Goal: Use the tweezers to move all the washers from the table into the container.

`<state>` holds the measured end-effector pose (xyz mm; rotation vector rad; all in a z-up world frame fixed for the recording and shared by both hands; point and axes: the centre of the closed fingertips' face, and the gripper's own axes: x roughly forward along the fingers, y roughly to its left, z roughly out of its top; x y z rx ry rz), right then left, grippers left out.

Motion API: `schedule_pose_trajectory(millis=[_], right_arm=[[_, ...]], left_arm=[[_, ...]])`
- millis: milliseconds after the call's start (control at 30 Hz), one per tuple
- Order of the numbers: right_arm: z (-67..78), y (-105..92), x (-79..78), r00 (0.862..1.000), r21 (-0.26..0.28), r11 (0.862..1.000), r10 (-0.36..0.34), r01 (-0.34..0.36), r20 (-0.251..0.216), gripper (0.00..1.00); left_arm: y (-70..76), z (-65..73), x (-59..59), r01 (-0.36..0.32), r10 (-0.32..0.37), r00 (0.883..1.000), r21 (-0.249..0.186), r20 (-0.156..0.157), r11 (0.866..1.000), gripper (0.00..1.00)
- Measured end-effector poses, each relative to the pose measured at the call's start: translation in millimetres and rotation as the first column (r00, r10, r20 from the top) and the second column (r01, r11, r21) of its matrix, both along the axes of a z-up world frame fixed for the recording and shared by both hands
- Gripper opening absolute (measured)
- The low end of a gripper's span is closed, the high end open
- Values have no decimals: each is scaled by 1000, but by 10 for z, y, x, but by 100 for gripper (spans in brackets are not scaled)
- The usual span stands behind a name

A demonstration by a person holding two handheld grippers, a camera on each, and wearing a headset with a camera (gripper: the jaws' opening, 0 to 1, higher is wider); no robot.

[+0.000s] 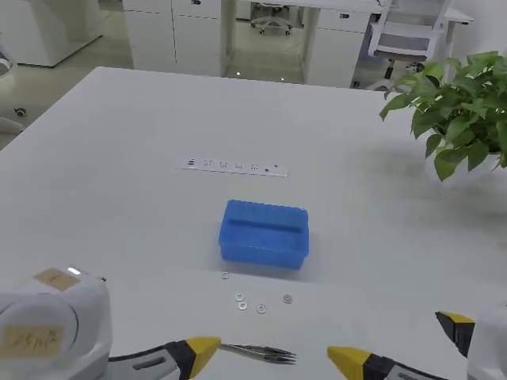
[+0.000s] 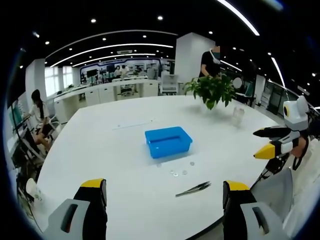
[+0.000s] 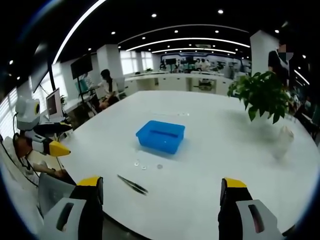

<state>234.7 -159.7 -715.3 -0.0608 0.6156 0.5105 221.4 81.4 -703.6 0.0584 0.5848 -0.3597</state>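
Blue container (image 1: 264, 232) sat on the surface (image 1: 142, 134); washers (image 1: 242, 301) lay loose at its 6 o'clock, tweezers (image 1: 257, 352) farther along. Left gripper (image 2: 164, 184) and right gripper (image 3: 161, 181) hovered, fingers wide apart.

Blue container (image 1: 264, 232), white table (image 1: 142, 142)

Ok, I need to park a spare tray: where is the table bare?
Bare: left of the container, and between it and the plant. Crowded: in front of the container, where washers and tweezers lie.
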Motion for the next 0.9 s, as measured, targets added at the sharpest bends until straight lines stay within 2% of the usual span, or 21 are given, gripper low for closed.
schedule_pose_trajectory(millis=[233,433,633,833,900], right_arm=[[18,36,108,1000,-8,1000,17,-16,11,95],[47,84,187,999,-7,1000,24,-24,21,94],[-68,133,212,999,-5,999,32,-32,-5,92],[-153,176,230,999,-13,999,41,-42,-24,90],[-178,192,239,998,-17,999,47,-48,-29,90]], left_arm=[[-35,5,67,2,-2,1000,-2,7,1000,99],[-109,-45,101,49,-49,999,1,0,999,99],[-190,-191,124,86,-86,995,-4,-46,996,99],[-271,-327,164,128,-128,989,-2,-70,992,98],[-288,-384,160,149,-149,984,-5,-94,989,89]])
